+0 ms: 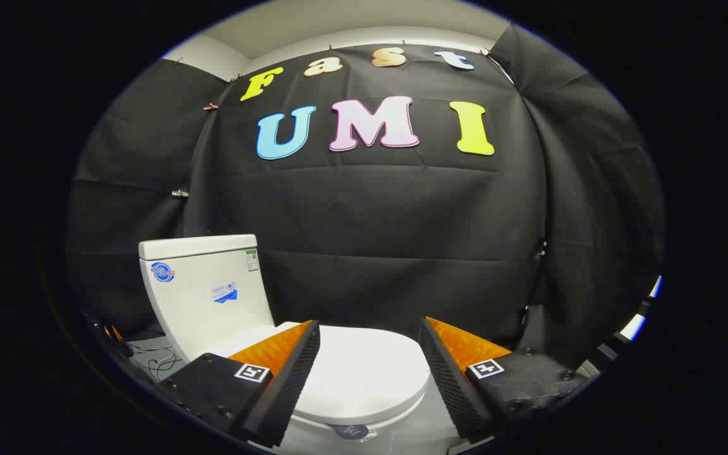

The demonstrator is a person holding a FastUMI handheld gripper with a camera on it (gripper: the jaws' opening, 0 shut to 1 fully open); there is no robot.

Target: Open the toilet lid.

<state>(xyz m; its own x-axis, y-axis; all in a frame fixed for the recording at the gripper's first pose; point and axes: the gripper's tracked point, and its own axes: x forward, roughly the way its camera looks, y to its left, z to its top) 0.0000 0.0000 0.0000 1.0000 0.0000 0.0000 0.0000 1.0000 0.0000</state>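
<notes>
Furthest left, you had loose cables [160, 361] lying on the floor [149, 346] beside the base of a white toilet. Next came the toilet's tank [206, 291], upright against the black cloth wall [389, 240], with small stickers on its face that were too small to make out. Moving right, the toilet lid [364, 373] lay flat and closed over the bowl, its white top smooth and bare, with a small dark tab at its front edge. Your tool [369, 354] was held above the lid with its two fingers spread wide apart, one to each side of the lid, gripping nothing and not touching it. The lid's surface showed plainly in the gap between the fingers. To the right of the tool, the black cloth wall hung in folds.
</notes>
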